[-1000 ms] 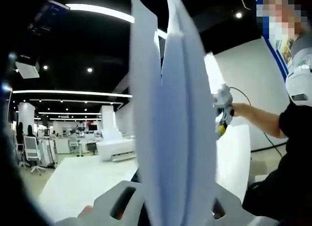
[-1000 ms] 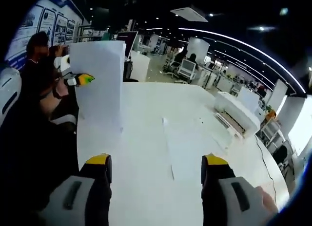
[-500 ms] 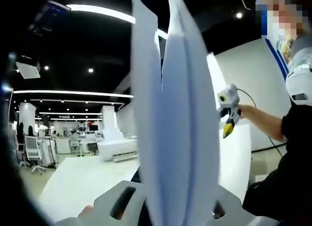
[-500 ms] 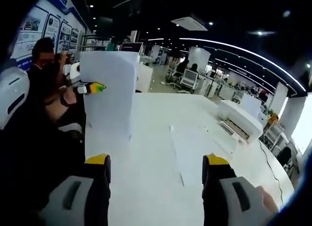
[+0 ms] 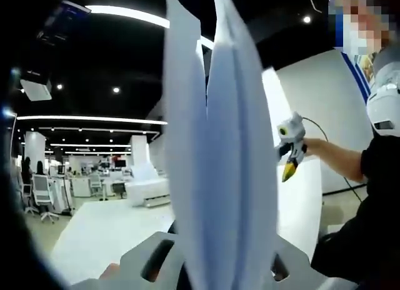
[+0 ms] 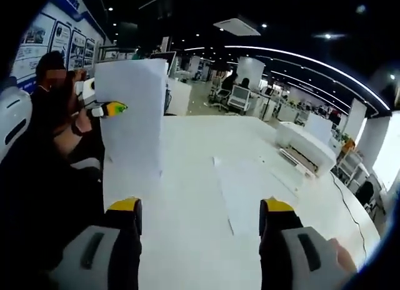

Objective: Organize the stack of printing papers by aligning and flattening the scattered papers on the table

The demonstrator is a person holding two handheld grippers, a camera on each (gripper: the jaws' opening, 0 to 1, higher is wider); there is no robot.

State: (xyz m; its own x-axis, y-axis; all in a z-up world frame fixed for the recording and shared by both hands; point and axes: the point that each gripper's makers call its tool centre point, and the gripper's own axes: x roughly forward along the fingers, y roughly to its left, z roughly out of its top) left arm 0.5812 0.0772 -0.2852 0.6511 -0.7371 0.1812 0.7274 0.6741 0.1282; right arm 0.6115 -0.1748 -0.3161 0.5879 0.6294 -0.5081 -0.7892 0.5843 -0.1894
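Left gripper clamped on a stack of papers, held upright, edge-on to its own camera; sheets fan apart above the jaws, rising straight up from between them. In the right gripper view the same stack stands vertical on the white table, ahead and to the left of the right gripper's jaws, its bottom edge on or just above the tabletop, cannot tell which. The left gripper with yellow tip shows at the stack's left edge, pinching it. Right gripper open, jaws spread wide with yellow tips, holding nothing, hovering over the table and well apart from the stack. It also shows in the left gripper view, to the right of the stack, yellow tip pointing down, held by the person's hand. Loose sheets lie flat on the table straight ahead of the right gripper, between and beyond its jaws. Person's dark sleeve at the left of the right gripper view. Open office in the background.
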